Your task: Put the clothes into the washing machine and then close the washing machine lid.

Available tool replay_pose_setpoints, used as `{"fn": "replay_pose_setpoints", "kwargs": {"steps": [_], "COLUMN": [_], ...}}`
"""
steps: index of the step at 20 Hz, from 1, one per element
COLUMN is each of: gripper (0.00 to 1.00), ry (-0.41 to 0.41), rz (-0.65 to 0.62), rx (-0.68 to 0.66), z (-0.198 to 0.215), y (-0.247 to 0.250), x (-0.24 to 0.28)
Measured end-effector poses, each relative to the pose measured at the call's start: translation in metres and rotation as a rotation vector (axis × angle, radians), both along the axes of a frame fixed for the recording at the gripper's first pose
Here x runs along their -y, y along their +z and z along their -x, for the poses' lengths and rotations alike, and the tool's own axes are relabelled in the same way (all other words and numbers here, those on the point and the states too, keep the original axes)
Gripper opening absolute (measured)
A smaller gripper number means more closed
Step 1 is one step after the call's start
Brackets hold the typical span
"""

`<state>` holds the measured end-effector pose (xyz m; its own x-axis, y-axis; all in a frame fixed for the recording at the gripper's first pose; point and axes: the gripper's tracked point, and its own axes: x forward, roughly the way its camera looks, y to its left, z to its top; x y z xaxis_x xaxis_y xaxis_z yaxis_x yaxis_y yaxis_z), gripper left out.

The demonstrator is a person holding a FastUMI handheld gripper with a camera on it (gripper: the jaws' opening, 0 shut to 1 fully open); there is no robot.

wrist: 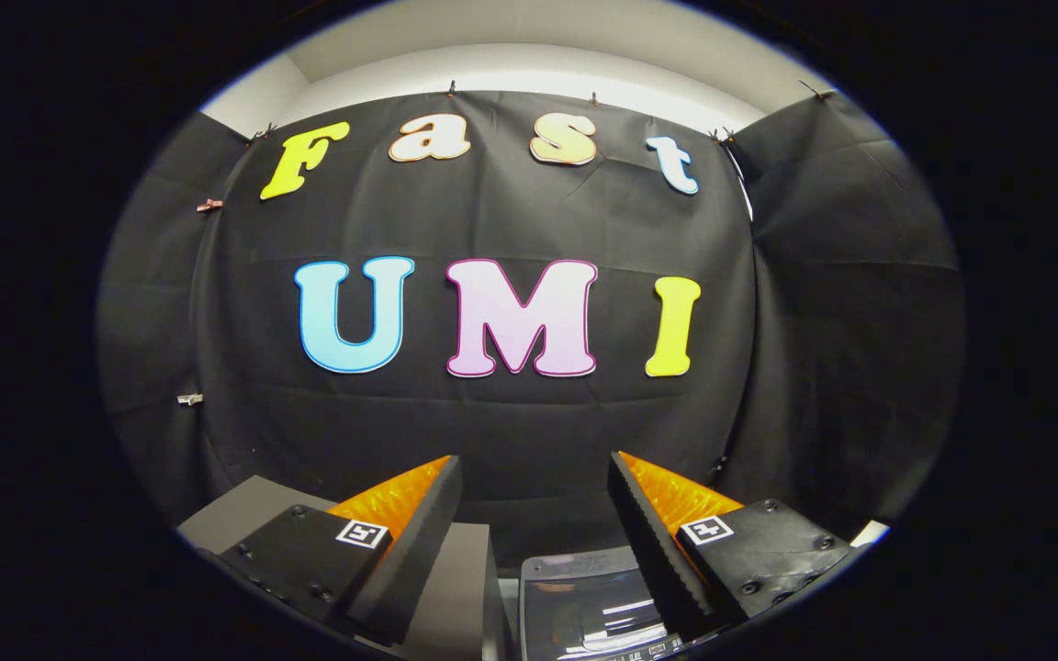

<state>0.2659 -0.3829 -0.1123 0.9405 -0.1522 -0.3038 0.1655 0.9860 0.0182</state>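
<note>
Spread wide with nothing held between its fingers, the gripper [534, 500] is raised toward the black cloth wall [529, 422], while the washing machine [584, 606], its glossy lid closed, is seen low between and beneath the fingers, beside a grey box [460, 588].

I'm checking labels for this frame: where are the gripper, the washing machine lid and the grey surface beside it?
gripper [534, 500]: gripper view, the open gap midway between its fingertips.
washing machine lid [589, 606]: gripper view, its glossy top panel.
grey surface [455, 588]: gripper view, its flat top.
</note>
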Motion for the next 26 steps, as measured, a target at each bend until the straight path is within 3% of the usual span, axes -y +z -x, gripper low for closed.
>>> {"fn": "replay_pose_setpoints", "kwargs": {"steps": [10,26], "gripper": [1.0,1.0], "ry": [-0.029,-0.004], "rz": [-0.029,-0.004], "rx": [0.009,0.026], "z": [0.0013,0.0037], "y": [0.0006,0.0023], "x": [0.0017,0.0044]}}
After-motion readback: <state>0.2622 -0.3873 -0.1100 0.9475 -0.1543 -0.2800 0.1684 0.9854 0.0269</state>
